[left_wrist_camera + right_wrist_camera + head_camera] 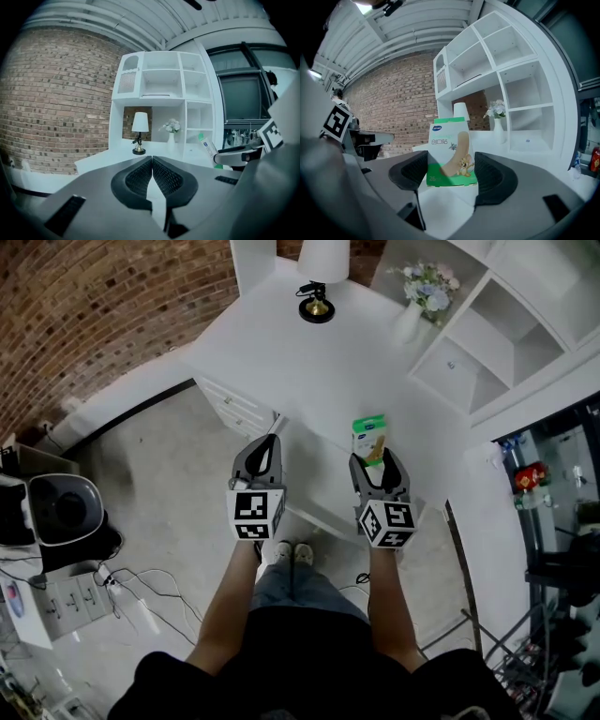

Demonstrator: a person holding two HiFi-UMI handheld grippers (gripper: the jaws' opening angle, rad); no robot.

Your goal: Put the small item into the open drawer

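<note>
Jaws of the left gripper are pressed together with nothing between them. The right gripper grasps a small green-and-white cardboard box of plasters by its two sides; the box stands upright, its printed face towards the camera. From the head view, the box sticks up out of the right gripper over the front edge of the white desk, with the left gripper beside it, apart. A white-shaded lamp and a white vase of flowers stand at the desk's far side.
</note>
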